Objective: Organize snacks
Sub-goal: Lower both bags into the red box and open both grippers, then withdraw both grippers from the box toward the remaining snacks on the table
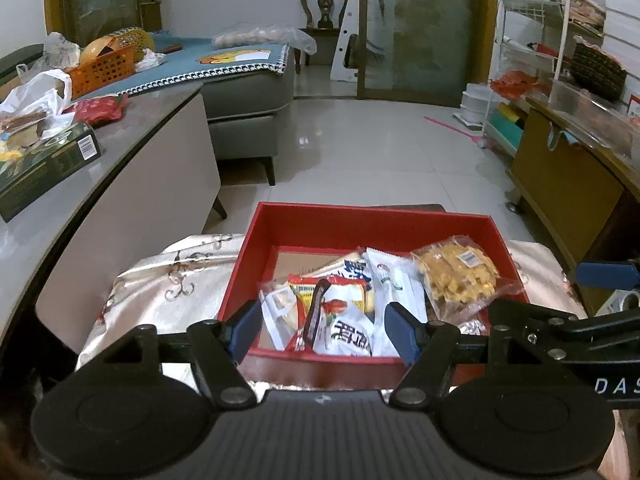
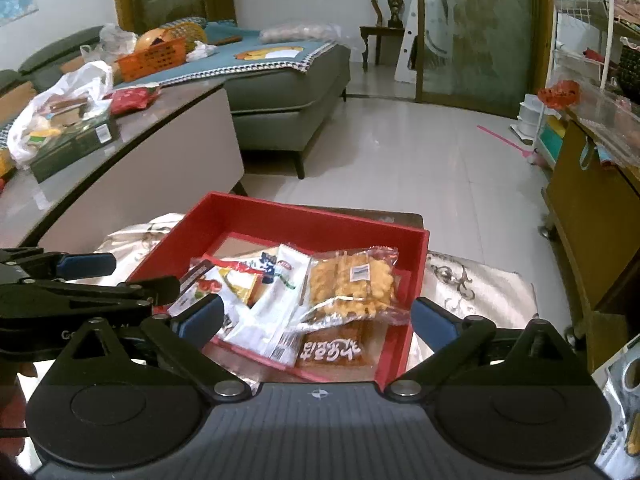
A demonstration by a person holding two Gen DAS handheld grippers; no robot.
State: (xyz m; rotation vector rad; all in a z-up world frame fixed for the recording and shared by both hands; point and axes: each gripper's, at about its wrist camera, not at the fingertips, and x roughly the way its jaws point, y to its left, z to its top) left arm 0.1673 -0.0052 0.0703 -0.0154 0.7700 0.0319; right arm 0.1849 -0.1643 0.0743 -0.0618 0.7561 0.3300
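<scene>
both grippers hover over the red box (image 1: pixel 372 220): left gripper (image 1: pixel 326 330) half open and empty above its packets, right gripper (image 2: pixel 316 320) wide, empty, nearer the crackers (image 2: pixel 352 284).

A red box (image 1: pixel 372 222) sits open on a pale patterned cloth (image 1: pixel 176 280). Snack packets (image 1: pixel 344 312) lie heaped inside, with a clear bag of yellow crackers (image 1: pixel 456 276) at three o'clock.

I can't read the print on the packets (image 1: pixel 344 320) in the red box (image 1: pixel 372 220); several overlap. My right gripper (image 2: pixel 316 316) covers the box's near wall. The brown packet (image 2: pixel 332 350) is half buried. White bag (image 1: pixel 36 96) contents on the counter's far edge are unclear.
</scene>
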